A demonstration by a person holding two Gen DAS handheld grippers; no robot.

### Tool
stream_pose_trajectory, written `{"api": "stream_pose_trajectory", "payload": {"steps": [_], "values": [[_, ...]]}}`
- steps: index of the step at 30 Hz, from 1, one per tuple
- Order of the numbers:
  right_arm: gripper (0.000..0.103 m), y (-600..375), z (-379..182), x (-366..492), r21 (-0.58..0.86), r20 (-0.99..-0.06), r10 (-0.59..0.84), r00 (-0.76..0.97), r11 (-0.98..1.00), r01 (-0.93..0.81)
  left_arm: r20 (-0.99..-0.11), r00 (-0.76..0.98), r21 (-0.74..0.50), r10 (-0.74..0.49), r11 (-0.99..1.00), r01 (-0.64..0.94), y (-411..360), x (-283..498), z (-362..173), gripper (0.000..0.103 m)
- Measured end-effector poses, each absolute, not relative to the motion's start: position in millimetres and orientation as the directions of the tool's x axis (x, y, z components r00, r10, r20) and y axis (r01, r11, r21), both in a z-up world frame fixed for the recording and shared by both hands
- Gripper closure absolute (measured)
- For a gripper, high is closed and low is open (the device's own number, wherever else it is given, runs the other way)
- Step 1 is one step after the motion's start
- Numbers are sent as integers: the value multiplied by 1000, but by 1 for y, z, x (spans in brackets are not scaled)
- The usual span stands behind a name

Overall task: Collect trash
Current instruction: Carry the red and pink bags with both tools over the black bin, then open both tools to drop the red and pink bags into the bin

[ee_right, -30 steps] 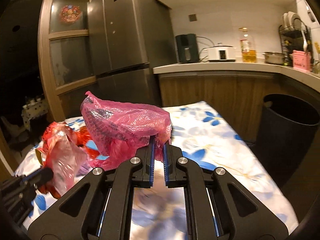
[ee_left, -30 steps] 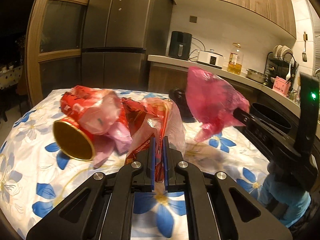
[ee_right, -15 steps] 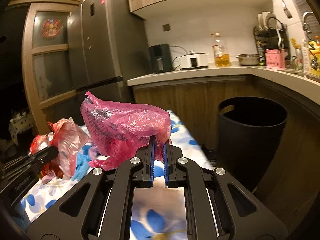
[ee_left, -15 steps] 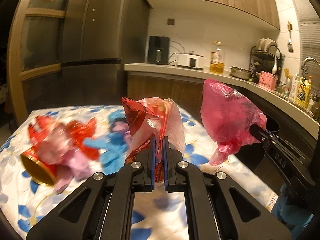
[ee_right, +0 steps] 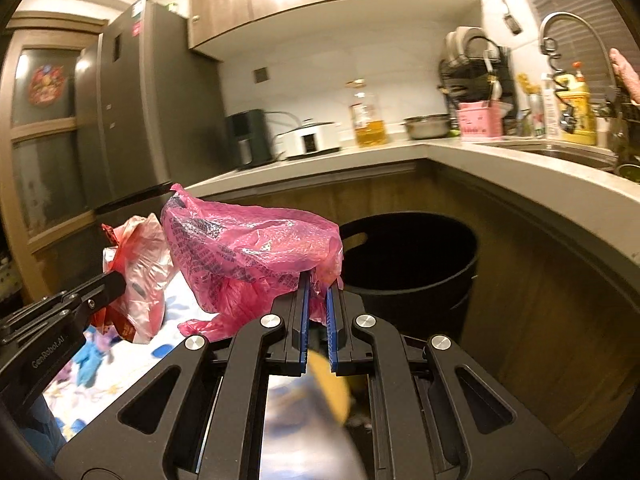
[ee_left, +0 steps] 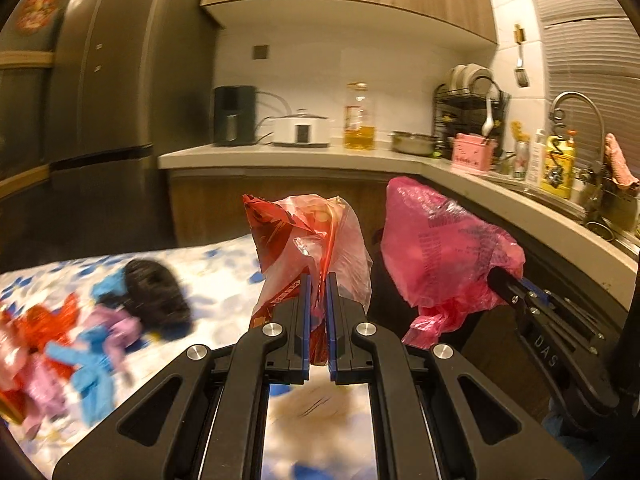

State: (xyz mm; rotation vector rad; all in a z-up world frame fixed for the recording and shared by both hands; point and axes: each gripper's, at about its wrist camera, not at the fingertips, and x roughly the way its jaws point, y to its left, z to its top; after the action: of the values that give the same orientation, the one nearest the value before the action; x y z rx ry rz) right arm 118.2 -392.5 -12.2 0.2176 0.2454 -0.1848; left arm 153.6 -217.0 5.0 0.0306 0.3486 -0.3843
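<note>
Left gripper (ee_left: 318, 280), fingers pinching a crinkled red-and-clear plastic wrapper (ee_left: 308, 240) standing upright, beside the right gripper (ee_right: 318, 280), fingers pinching a wrinkled pink film bag (ee_right: 256, 256) billowing toward 10 o'clock, round black bin (ee_right: 416, 260) at 2 o'clock.

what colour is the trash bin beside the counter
Black. The trash bin shows best in the right wrist view, just beyond the pink plastic bag.
</note>
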Motion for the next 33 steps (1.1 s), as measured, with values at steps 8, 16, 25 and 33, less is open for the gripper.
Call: {"api": "stream_pose_trajectory", "payload": {"steps": [8, 16, 25, 33], "values": [[95, -440, 1, 133, 200, -232, -252, 940, 933, 300, -309, 843, -29, -439, 891, 453, -273, 182, 15, 97], [95, -469, -2, 153, 192, -253, -297, 921, 917, 349, -342, 799, -53, -494, 859, 509, -314, 216, 4, 97], [94, -486, -14, 181, 166, -288, -317, 904, 913, 373, -362, 776, -57, -516, 843, 534, -340, 243, -6, 95], [79, -498, -22, 196, 166, -321, -323, 890, 906, 389, -382, 745, -70, -546, 821, 566, -352, 256, -17, 86]]}}
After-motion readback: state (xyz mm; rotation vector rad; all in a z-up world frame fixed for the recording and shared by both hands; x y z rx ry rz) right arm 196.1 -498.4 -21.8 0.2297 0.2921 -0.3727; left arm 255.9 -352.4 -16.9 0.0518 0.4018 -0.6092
